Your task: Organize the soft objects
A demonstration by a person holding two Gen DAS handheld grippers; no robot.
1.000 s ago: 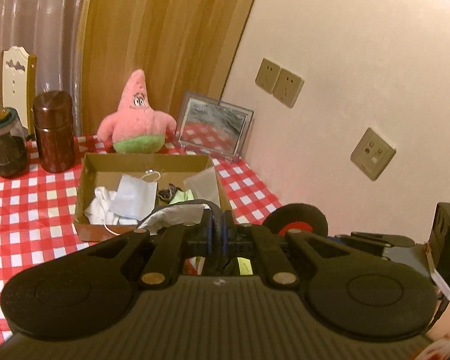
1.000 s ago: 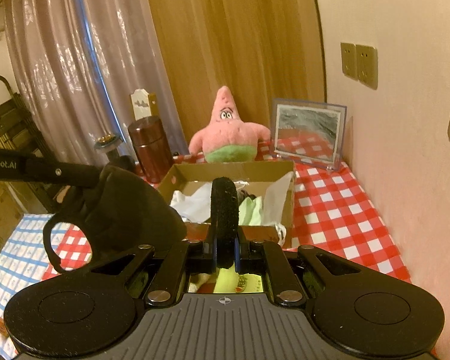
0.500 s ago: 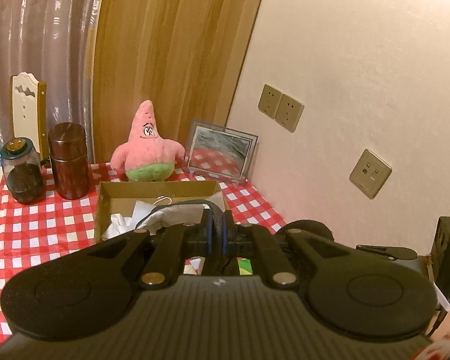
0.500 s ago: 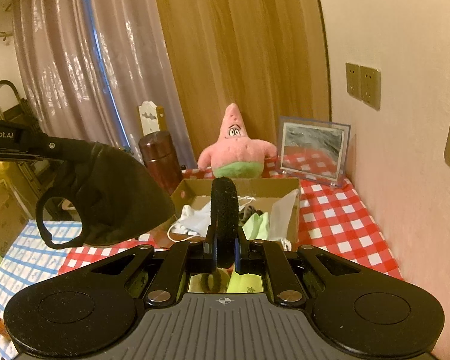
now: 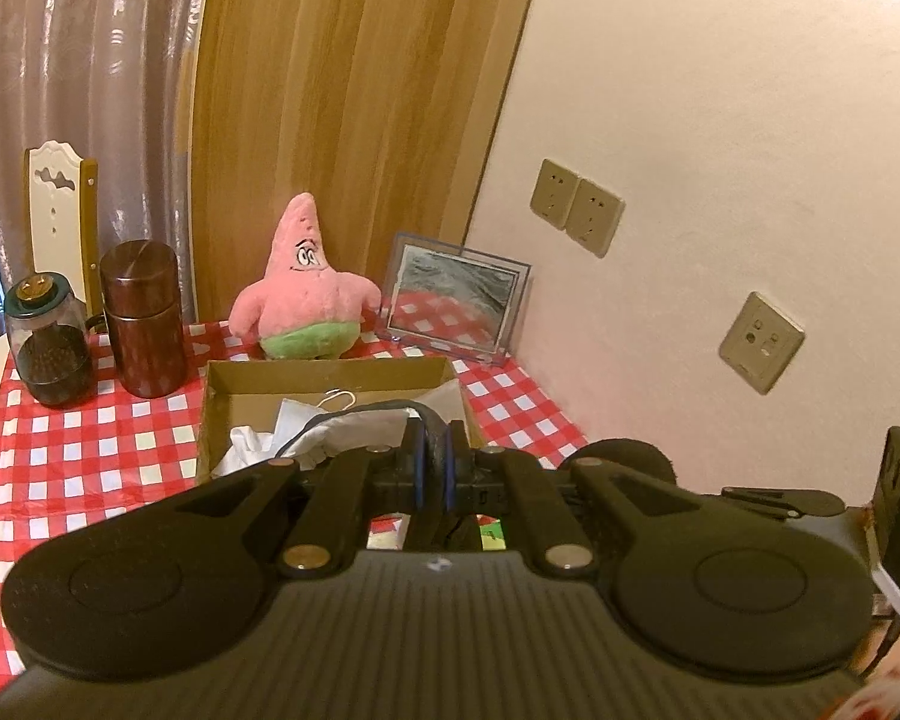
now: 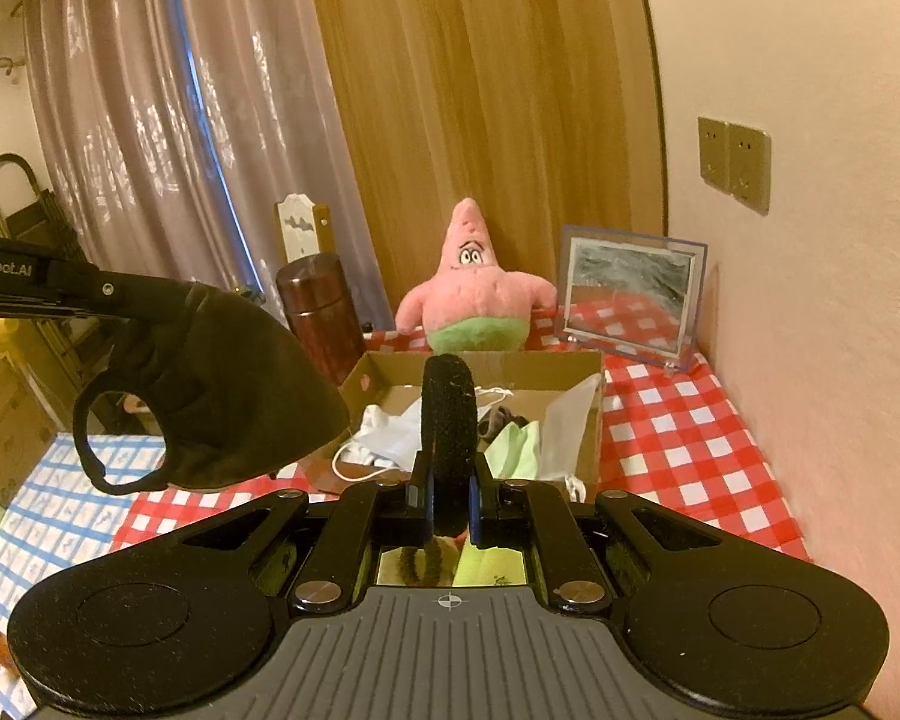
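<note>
Holding white cloths (image 5: 306, 438): cardboard box (image 5: 330, 373).

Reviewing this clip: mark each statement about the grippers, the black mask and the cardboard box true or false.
1. The left gripper holds a black mask in the air. True.
2. The cardboard box is empty. False: white and green soft items lie in it.
3. The pink star plush sits inside the box. False: it stands behind the box on the checked cloth.
4. The right gripper is shut on a black foam ring. True.
5. A brown canister stands left of the box. True.
</note>
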